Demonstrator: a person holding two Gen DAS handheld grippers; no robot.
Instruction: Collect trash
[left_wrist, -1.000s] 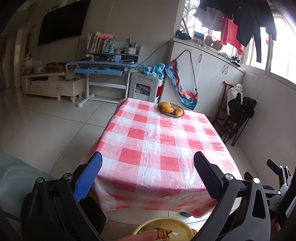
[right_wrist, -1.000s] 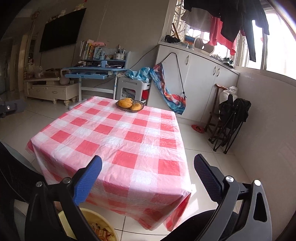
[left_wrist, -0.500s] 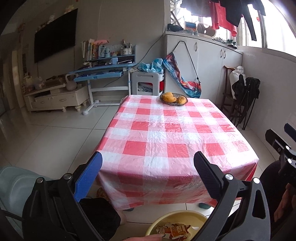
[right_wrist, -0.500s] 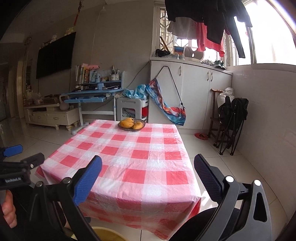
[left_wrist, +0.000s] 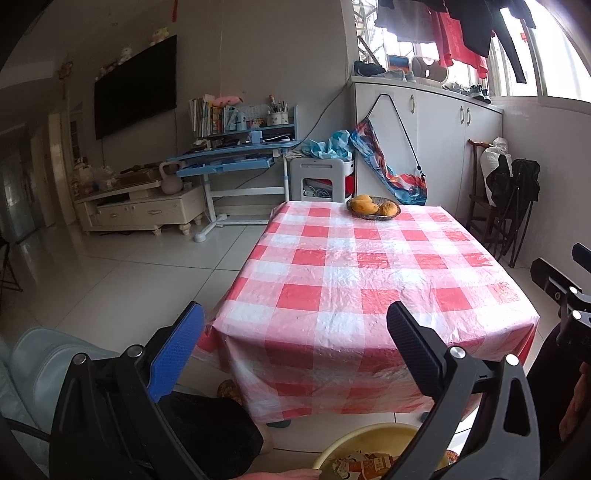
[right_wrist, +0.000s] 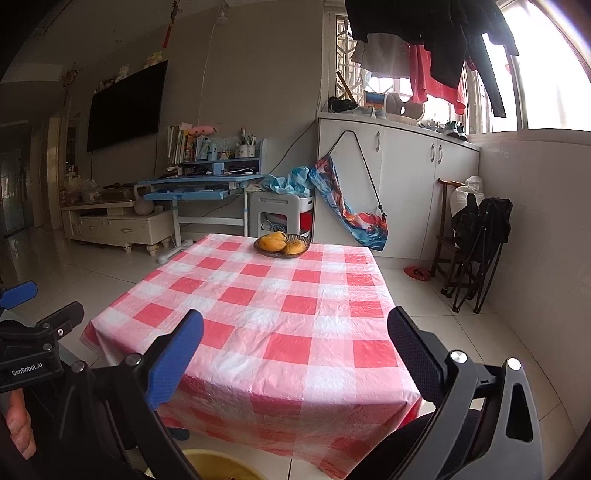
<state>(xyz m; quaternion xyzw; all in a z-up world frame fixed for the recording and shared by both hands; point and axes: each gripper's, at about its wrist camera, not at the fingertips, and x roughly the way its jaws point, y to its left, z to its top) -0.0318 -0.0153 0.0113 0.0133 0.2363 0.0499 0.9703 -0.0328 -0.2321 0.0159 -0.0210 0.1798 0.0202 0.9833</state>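
Observation:
A yellow bin (left_wrist: 369, 448) with paper trash (left_wrist: 369, 463) in it stands on the floor below the table's near edge; its rim also shows in the right wrist view (right_wrist: 221, 465). My left gripper (left_wrist: 295, 332) is open and empty, held in front of the table. My right gripper (right_wrist: 295, 332) is open and empty too. The red-and-white checked table (left_wrist: 369, 273) carries no loose trash that I can see. The left gripper also shows at the left edge of the right wrist view (right_wrist: 33, 321).
A basket of mangoes (left_wrist: 373, 208) sits at the table's far end. A pale blue chair (left_wrist: 40, 369) is at lower left. A blue desk (left_wrist: 229, 162), a white cabinet (left_wrist: 424, 122) and folded black chairs (left_wrist: 513, 199) line the room.
Both grippers have tilted upward and pulled back from the table; the bin now sits lower in both views. Both stay open.

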